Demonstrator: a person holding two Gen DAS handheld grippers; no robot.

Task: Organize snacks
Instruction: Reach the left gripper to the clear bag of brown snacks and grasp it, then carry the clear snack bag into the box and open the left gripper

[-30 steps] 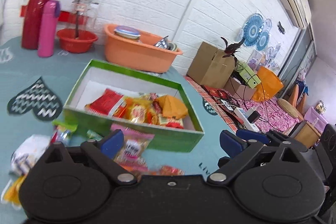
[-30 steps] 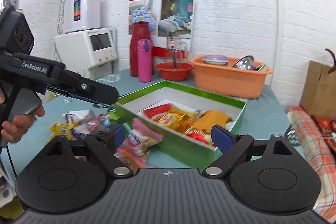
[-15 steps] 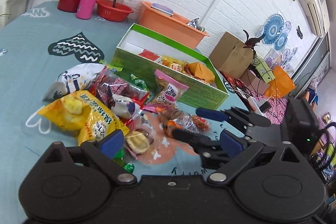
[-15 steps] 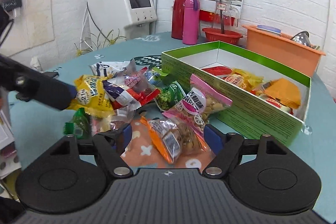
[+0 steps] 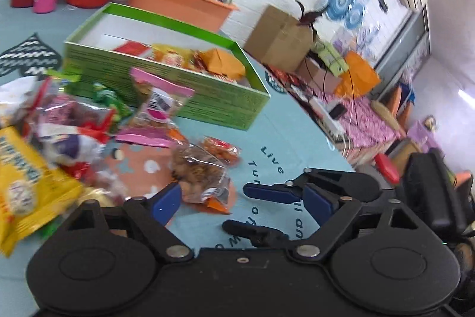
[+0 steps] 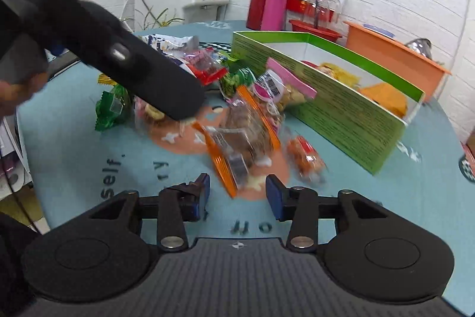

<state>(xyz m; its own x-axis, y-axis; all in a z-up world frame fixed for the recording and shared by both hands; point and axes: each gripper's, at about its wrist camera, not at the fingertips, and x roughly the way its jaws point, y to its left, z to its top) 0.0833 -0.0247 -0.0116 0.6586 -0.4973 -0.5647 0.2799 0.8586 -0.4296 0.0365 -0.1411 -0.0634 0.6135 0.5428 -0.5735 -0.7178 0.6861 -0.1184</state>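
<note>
In the left wrist view, the left gripper (image 5: 240, 202) hangs wide open and empty over the near edge of the loose snack pile (image 5: 89, 121), probably to pick its own packet, while the green box (image 5: 166, 97) waits beyond with a few snacks already in it.

In the right wrist view, the right gripper (image 6: 237, 193) is closing, nothing yet between its pads, lined up on the orange-edged clear packet (image 6: 237, 144) just ahead, left of the box, presumably to lift it in.

"Live" on teal tablecloth (image 5: 285, 121)
</note>
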